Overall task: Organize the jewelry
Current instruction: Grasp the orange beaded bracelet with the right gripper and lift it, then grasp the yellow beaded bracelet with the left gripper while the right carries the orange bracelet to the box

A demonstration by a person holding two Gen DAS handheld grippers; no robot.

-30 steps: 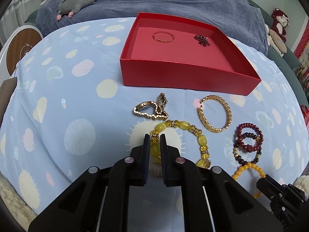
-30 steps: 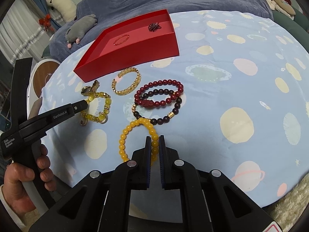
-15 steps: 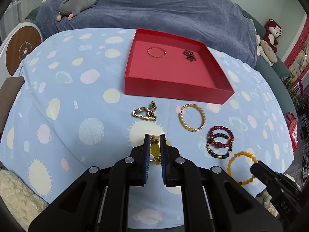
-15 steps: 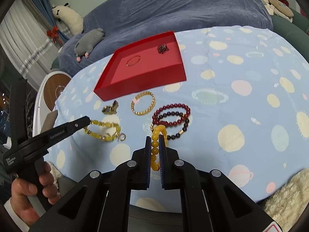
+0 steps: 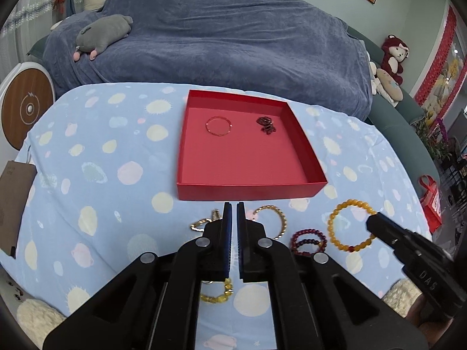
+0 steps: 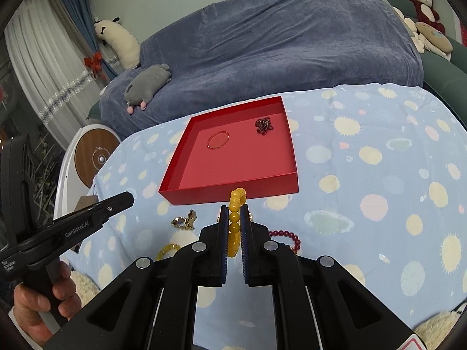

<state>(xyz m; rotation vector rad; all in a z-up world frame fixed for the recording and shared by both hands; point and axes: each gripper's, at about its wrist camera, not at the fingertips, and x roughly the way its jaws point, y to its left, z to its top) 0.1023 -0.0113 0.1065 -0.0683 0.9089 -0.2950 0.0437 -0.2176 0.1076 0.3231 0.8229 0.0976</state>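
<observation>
Your right gripper [image 6: 234, 213] pinches the orange bead bracelet [image 6: 235, 218] above the table's near edge, your left gripper [image 5: 232, 208] pinches the yellow bracelet [image 5: 217, 296], before the red tray [image 5: 251, 191].

A home living room: covered sofa [image 5: 233, 38], plush toys [image 5: 394, 55], curtains [image 6: 38, 67].

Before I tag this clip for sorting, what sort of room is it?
Probably a home living room or bedroom: a covered sofa with a grey plush toy, curtains, and a table under a planet-print cloth.
</observation>
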